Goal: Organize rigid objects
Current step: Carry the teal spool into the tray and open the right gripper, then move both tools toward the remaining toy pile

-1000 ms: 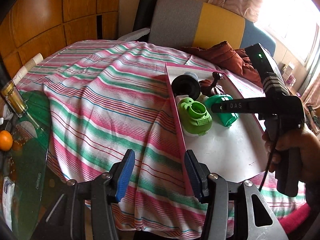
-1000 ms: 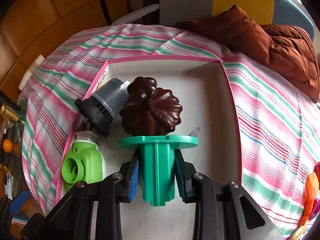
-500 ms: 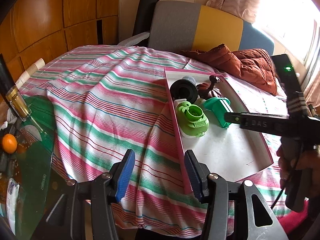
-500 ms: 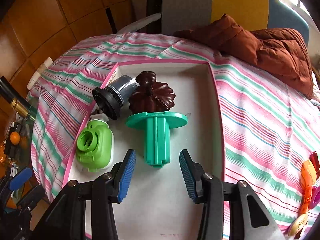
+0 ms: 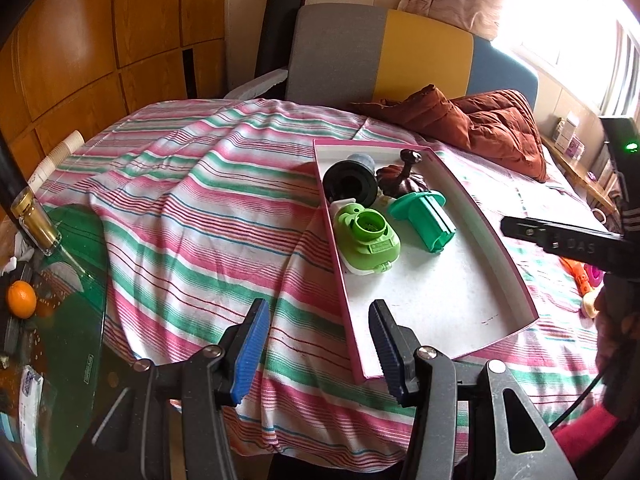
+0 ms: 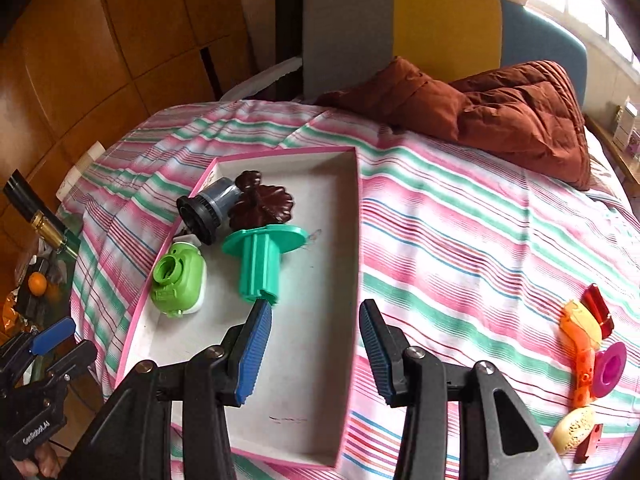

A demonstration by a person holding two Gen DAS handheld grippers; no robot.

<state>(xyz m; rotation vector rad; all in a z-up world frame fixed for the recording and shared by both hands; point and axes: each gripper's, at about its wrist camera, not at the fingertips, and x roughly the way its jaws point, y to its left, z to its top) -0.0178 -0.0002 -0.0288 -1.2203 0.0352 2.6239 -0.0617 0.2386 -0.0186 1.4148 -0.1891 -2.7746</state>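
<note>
A pink-rimmed white tray lies on the striped cloth. In it lie a teal flanged part, a lime green toy camera, a black and grey cylinder and a dark brown scalloped piece. My right gripper is open and empty, above the tray's near end. My left gripper is open and empty, at the tray's near left corner. More toys, orange, magenta and red, lie on the cloth at the right.
A brown quilted jacket lies at the table's far side before a grey, yellow and blue chair. At the left stand a gold-capped bottle, an orange and a green glass surface.
My right gripper opened, let go of the teal flanged part in the tray and drew back toward me. My left gripper stayed open and pulled back a little.
</note>
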